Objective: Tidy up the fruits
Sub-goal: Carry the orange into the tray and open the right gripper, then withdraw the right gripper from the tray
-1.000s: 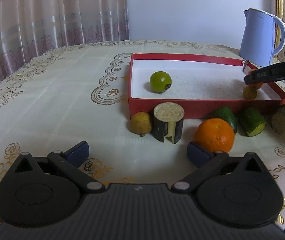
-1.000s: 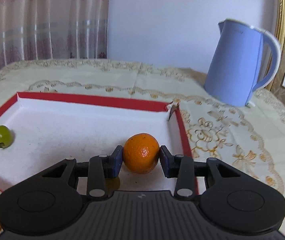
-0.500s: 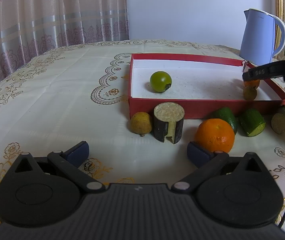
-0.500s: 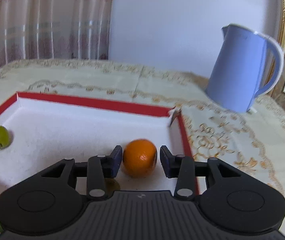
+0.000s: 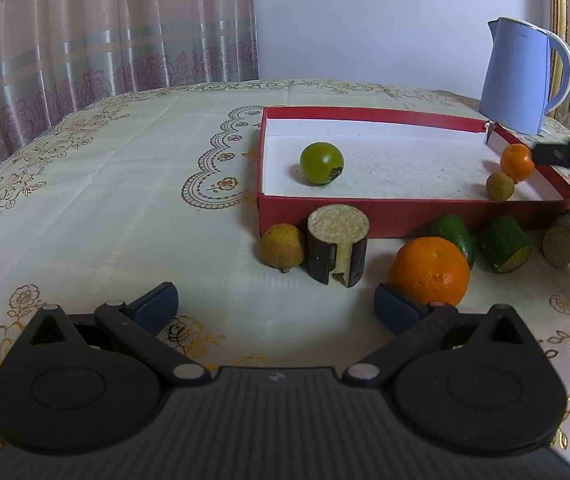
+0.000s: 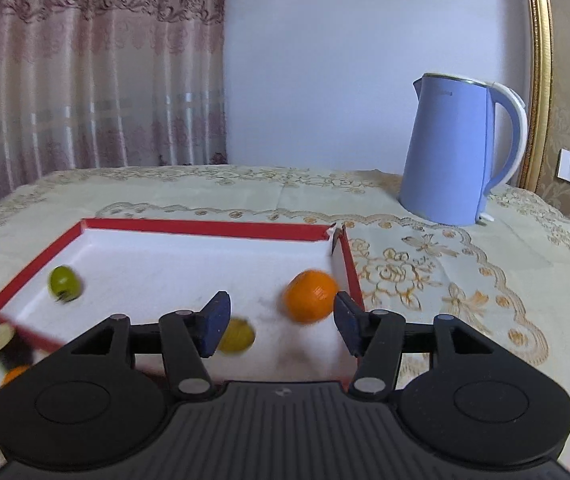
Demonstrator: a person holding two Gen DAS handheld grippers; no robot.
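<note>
Moved since 1 s ago: small orange [image 6: 309,296] out of the R gripper [image 6: 283,322], now lying on tray floor; jaws have just been opening, pads clear of it (fruit sits between the tips, nearer the R-hand pad, no contact visible).
Small orange: inside red tray [image 6: 189,227], by its R wall, near the far R corner; a bit blurred in R wrist view.
Beside it: small yellowish round fruit [image 5: 500,186], just in front of the orange, also in tray.
Green fruit [image 5: 321,163]: in tray too, L part, well apart from the other two.
Outside tray, along front wall: yellow-brown round fruit [image 5: 283,245], dark cut cylinder w/ notch [image 5: 337,245] standing upright beside it, green pieces [image 5: 505,244] and another cut cylinder [image 5: 563,238] lying on side further R.
Big orange [image 5: 429,271]: on tablecloth [image 5: 125,184], in front of tray, just beyond the L gripper's R-hand pad, outside the gap.
L gripper [image 5: 276,303]: wide apart, nothing between pads, low over cloth.
R gripper seen from L view: only a dark finger tip at frame's R edge, next to small orange.
Background: blue kettle [image 6: 459,152] beyond tray's far R corner, curtain [image 5: 97,36] behind table.
</note>
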